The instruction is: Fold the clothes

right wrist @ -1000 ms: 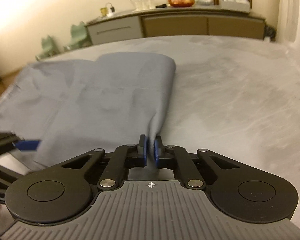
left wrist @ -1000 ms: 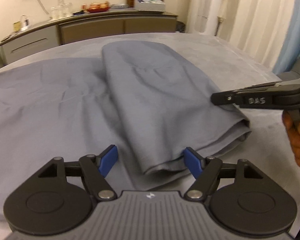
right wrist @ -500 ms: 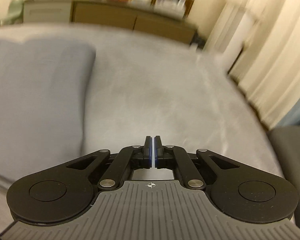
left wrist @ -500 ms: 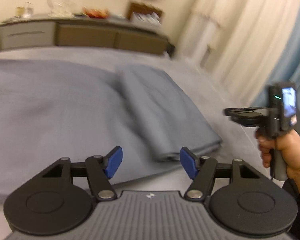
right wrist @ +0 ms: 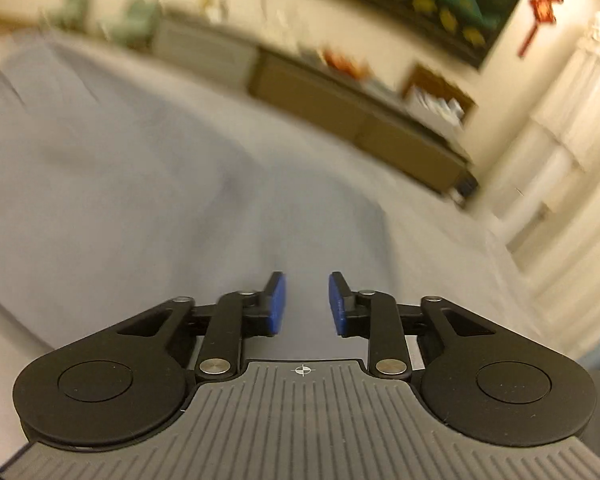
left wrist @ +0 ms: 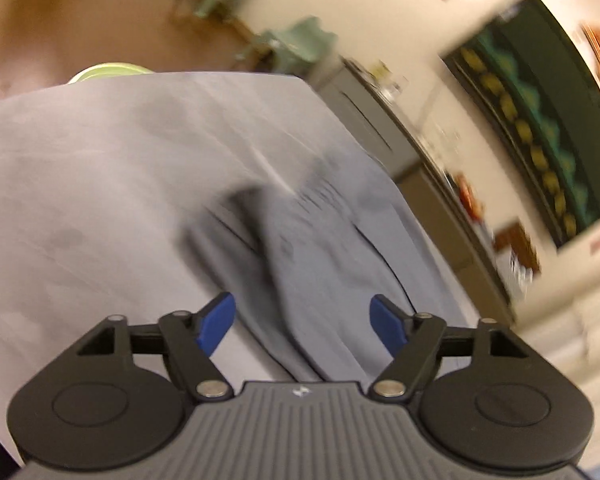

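A grey-blue garment (left wrist: 324, 248) lies on the table, partly folded, with a dark gathered part near its middle. My left gripper (left wrist: 303, 318) is open and empty, just above the garment's near end, and its view is tilted and blurred. In the right wrist view the same garment (right wrist: 100, 184) spreads over the left and middle, blurred by motion. My right gripper (right wrist: 303, 305) is open by a small gap and holds nothing, above the cloth's right part.
The grey table (right wrist: 440, 280) extends right of the garment. A long sideboard (right wrist: 340, 112) with dishes stands along the far wall, white curtains (right wrist: 572, 152) at the right. A yellow-green round object (left wrist: 108, 70) shows beyond the table's far edge.
My right gripper has let go of the garment's edge and opened slightly. Both grippers have swung quickly: the left one now faces the garment's other end, tilted.
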Motion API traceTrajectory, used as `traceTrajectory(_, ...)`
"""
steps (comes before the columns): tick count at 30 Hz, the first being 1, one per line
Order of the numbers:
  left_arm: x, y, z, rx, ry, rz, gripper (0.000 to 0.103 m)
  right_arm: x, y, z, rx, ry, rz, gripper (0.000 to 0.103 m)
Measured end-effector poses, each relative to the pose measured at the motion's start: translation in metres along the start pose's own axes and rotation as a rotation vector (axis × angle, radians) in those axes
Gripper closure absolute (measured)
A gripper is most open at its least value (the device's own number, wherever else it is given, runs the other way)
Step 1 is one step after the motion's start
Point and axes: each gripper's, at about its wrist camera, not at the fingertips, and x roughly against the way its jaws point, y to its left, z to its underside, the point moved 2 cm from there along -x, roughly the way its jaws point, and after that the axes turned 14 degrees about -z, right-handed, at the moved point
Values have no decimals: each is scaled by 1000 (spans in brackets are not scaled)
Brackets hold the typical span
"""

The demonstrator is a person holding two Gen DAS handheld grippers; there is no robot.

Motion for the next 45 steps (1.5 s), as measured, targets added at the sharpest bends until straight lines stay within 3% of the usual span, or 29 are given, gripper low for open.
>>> traceTrajectory(1,-3,11,-8,34,9,5,25,4,29,-12,12,-43,-68,55)
traceTrajectory(3,-13,27,-14,85,45,25,25,10,91,-33,56,-109,-208,50)
traceTrajectory(6,-23,41,-18,137,80,70,24,-8,207,-58,218,-110,-414,45)
traceTrajectory(8,-28,51,-24,182,91,106,20,-23,286,-68,369,-116,-491,42)
traceTrajectory(12,-34,66,-35,225,85,155,13,-67,386,-79,630,-95,-514,38)
traceTrajectory(14,-38,67,-38,224,81,175,12,-90,410,-80,720,-81,-472,41)
traceTrajectory(15,-40,67,-40,218,80,187,11,-97,413,-82,734,-78,-456,44)
traceTrajectory(16,-41,65,-41,214,81,200,9,-103,415,-85,742,-76,-444,60)
traceTrajectory(17,-44,62,-41,210,83,215,6,-110,416,-89,749,-74,-433,88)
traceTrajectory(18,-47,58,-42,207,88,231,4,-109,414,-92,740,-88,-424,101)
traceTrajectory(21,-57,45,-45,212,113,304,2,-102,405,-104,688,-141,-410,103)
traceTrajectory(25,-70,17,-51,141,138,367,0,-93,397,-111,631,-153,-496,103)
traceTrajectory(26,-74,10,-53,106,151,360,18,-93,393,-111,621,-141,-512,103)
traceTrajectory(27,-81,6,-55,78,167,318,45,-94,389,-110,611,-130,-527,103)
traceTrajectory(28,-88,2,-58,48,195,278,101,-95,384,-110,602,-118,-543,103)
traceTrajectory(29,-97,0,-61,18,245,252,99,-96,375,-109,591,-85,-575,96)
traceTrajectory(30,-99,3,-64,20,241,238,99,-97,365,-109,580,-46,-610,89)
traceTrajectory(31,-100,5,-68,16,232,228,100,-94,350,-112,548,-24,-656,65)
traceTrajectory(32,-98,5,-71,-6,210,239,100,-89,335,-118,501,-19,-693,54)
traceTrajectory(34,-92,0,-67,-35,168,266,100,-82,298,-144,361,-26,-740,59)
traceTrajectory(39,-70,-20,-50,-152,39,298,100,-155,213,-221,43,11,-479,63)
traceTrajectory(40,-62,-25,-46,-178,7,301,100,-178,202,-230,-3,48,-424,68)
traceTrajectory(43,-54,-24,-30,-217,-6,269,99,-247,182,-229,-84,182,-300,70)
traceTrajectory(45,-64,-10,-29,-164,31,218,99,-284,176,-212,-105,273,-273,69)
